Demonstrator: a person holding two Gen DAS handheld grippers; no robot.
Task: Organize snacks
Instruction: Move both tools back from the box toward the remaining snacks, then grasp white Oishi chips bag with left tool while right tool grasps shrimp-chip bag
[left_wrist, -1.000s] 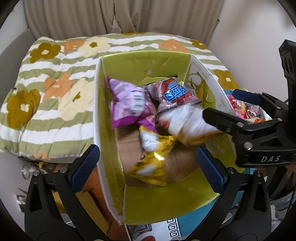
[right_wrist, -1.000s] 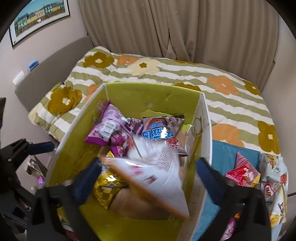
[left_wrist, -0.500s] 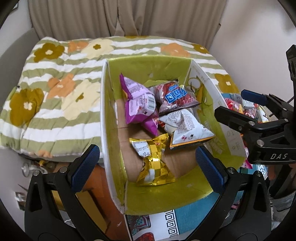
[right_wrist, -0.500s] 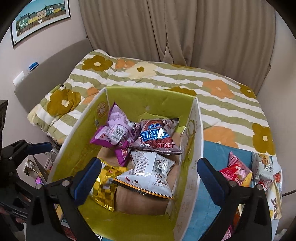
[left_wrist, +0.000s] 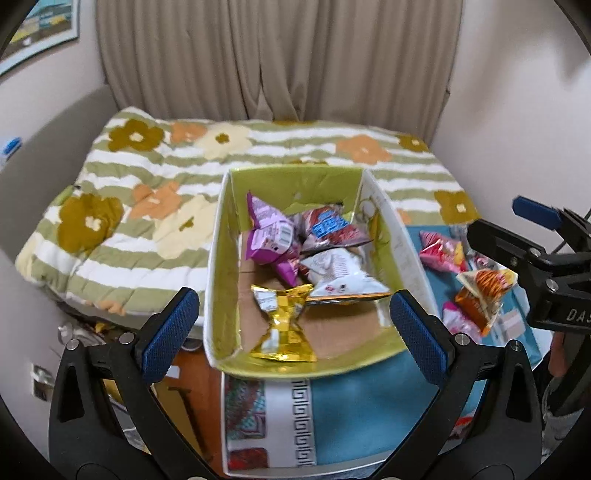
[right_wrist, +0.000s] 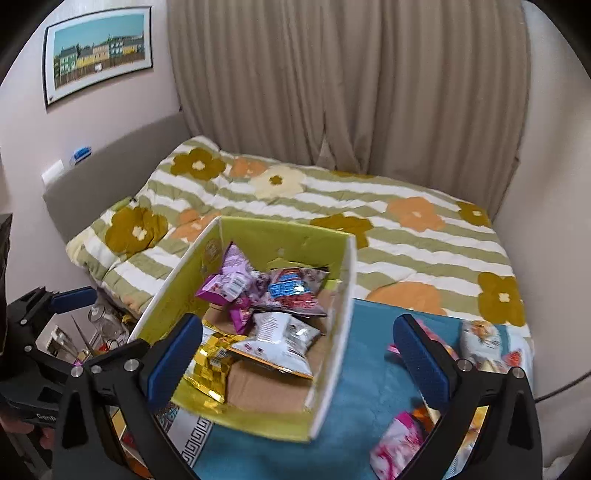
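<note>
Left claw (left_wrist: 291, 325) spread wide and empty, hovering above the near edge of the box (left_wrist: 221, 258). Right claw (right_wrist: 295, 354) likewise wide apart, gripping nothing, poised over the box's right wall and the blue cloth (right_wrist: 369, 369) covering the table. Inside the box, four snacks: purple bag (left_wrist: 267, 236) at the back left, red and blue bag (left_wrist: 332, 229) beside it, white bag (left_wrist: 340, 277) lower right of those, gold bag (left_wrist: 284, 321) nearest the front, on the bare cardboard floor. Right of the box, loose on the cloth: pink bag (left_wrist: 441, 251), orange bag (left_wrist: 480, 291), another pink bag (right_wrist: 397, 443) close to the right claw. Beyond the box, bed with flowered quilt (right_wrist: 406, 229) and drawn curtains (right_wrist: 332, 81).
</note>
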